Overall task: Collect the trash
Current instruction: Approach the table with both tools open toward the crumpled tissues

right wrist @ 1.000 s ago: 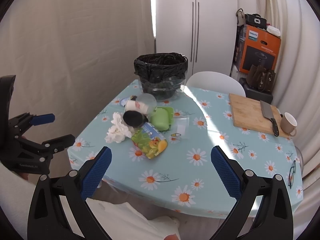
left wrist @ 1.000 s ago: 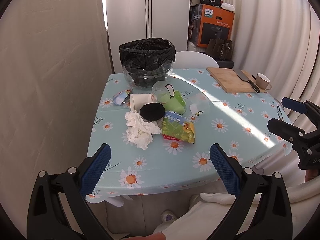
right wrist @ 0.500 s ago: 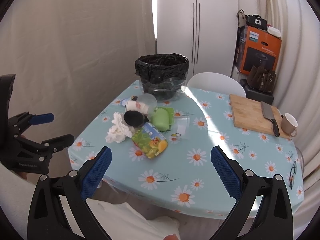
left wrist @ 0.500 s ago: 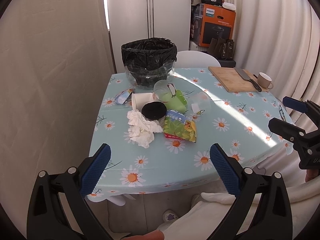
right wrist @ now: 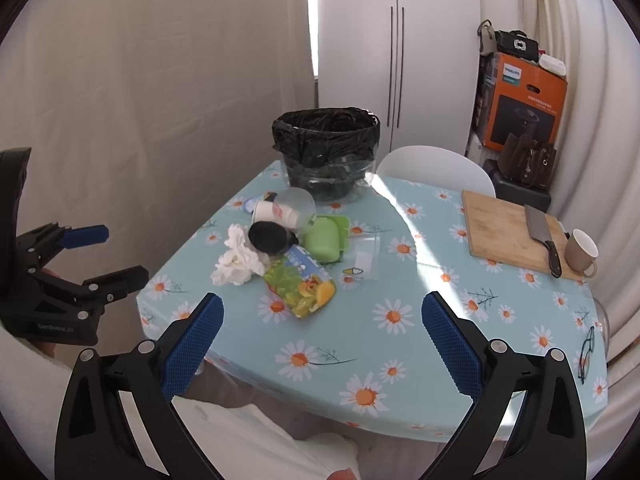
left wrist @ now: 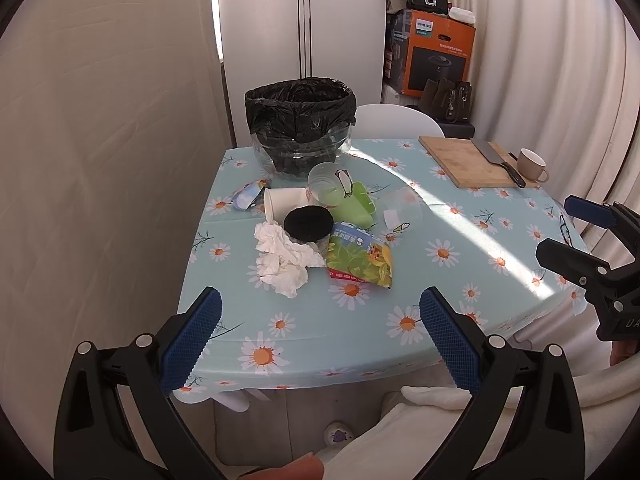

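Observation:
A trash pile lies on the daisy tablecloth (left wrist: 360, 320): crumpled white tissue (left wrist: 282, 258), a green-yellow snack bag (left wrist: 360, 258), a black lid (left wrist: 308, 222), a white paper cup (left wrist: 282, 202), a clear cup (left wrist: 328, 184), a green container (left wrist: 354, 208) and a clear plastic cup (left wrist: 400, 210). A bin with a black liner (left wrist: 300, 120) stands behind it. My left gripper (left wrist: 320, 336) is open and empty near the table's front edge. My right gripper (right wrist: 320, 336) is open and empty, also short of the pile (right wrist: 280, 256).
A cutting board (right wrist: 508, 232) with a cleaver (right wrist: 542, 236) and a beige mug (right wrist: 580, 254) sit at the back right. Glasses (right wrist: 586, 352) lie at the right edge. A white chair (right wrist: 434, 168) stands behind the table. Curtains flank both sides.
Both views have drifted slightly; the table scene sits marginally further back. Both grippers stay open and nothing on the table has moved.

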Demonstrator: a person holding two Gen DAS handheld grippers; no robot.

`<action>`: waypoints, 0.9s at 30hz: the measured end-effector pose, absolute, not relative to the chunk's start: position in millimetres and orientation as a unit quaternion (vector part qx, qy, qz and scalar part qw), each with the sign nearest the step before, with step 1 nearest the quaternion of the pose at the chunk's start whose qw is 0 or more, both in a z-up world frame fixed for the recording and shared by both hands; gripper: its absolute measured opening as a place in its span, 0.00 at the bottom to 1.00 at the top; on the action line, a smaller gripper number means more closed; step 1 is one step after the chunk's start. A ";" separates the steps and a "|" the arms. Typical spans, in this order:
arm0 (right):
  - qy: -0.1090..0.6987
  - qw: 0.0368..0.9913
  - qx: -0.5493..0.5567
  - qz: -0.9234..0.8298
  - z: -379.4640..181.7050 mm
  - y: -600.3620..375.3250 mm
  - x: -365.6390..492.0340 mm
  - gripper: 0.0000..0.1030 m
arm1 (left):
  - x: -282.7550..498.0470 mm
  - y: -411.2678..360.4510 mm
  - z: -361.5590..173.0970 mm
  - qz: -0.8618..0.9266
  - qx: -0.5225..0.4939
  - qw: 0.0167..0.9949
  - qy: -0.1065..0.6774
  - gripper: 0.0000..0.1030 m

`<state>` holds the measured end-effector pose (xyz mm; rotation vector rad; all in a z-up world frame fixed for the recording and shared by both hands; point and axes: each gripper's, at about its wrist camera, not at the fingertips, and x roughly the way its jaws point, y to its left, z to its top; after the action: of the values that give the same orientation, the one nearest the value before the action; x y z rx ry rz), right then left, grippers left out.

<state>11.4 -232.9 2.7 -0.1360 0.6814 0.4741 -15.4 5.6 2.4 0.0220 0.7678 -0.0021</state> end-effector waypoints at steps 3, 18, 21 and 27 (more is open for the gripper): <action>0.332 0.912 -0.066 0.232 2.1 -232.7 11.9 0.92 | -15.0 4.2 1.9 -0.001 0.010 0.926 0.377 0.94; 0.338 0.909 -0.066 0.234 -0.7 -231.1 14.1 0.92 | -13.5 4.6 -2.1 0.001 0.009 0.923 0.385 0.94; 0.344 0.908 -0.069 0.231 -2.7 -227.9 16.0 0.92 | -15.4 8.2 -2.4 0.006 0.008 0.922 0.386 0.94; 0.353 0.906 -0.074 0.223 -7.7 -220.9 14.9 0.92 | -15.2 20.2 -5.4 0.015 0.007 0.920 0.391 0.94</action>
<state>14.9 -220.9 -7.7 -0.1526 0.7290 0.4605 -15.2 20.2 -5.4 0.0144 0.8038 0.0304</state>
